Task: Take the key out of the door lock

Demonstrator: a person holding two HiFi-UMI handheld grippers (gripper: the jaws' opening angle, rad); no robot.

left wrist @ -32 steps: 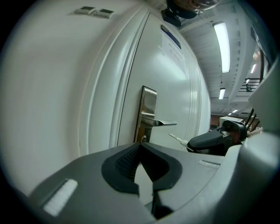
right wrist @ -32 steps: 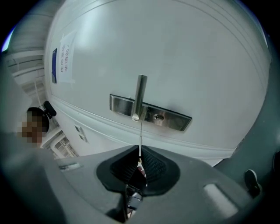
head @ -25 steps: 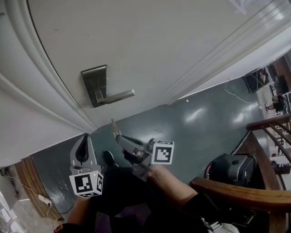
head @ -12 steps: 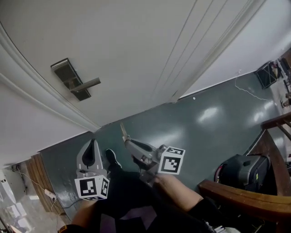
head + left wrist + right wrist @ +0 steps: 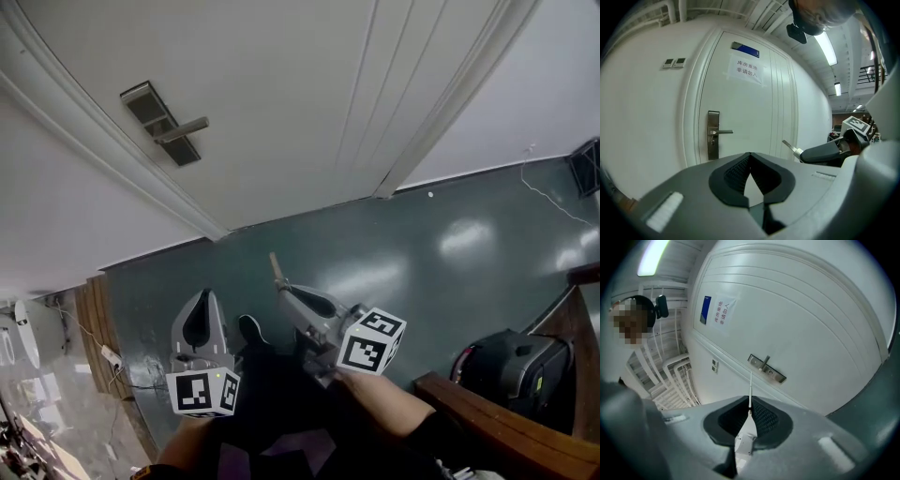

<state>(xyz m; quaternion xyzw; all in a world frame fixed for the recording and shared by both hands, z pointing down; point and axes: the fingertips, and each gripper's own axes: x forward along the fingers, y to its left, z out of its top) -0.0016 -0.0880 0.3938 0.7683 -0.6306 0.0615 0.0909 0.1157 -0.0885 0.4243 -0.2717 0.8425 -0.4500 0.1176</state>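
Observation:
The key [image 5: 276,267] is out of the lock, its thin blade pointing toward the white door [image 5: 309,94]. My right gripper [image 5: 284,287] is shut on the key's pale head [image 5: 745,434], and the blade [image 5: 750,389] sticks out past the jaws. The metal lock plate [image 5: 159,124] with its lever handle [image 5: 185,129] sits well away, up and left. In the left gripper view the plate [image 5: 713,135] is far off, with the key [image 5: 790,146] at the right. My left gripper [image 5: 199,323] is shut with nothing in it, low beside the right one.
A dark green floor [image 5: 450,244] runs below the door. A black bag [image 5: 506,361] and a wooden rail [image 5: 506,427] lie at the lower right. A paper notice [image 5: 749,70] is stuck high on the door. A wooden strip and a cable [image 5: 98,347] run at the left.
Both grippers have drawn back from the door, so the lock plate looks smaller and farther up-left. The right gripper has kept the key all along.

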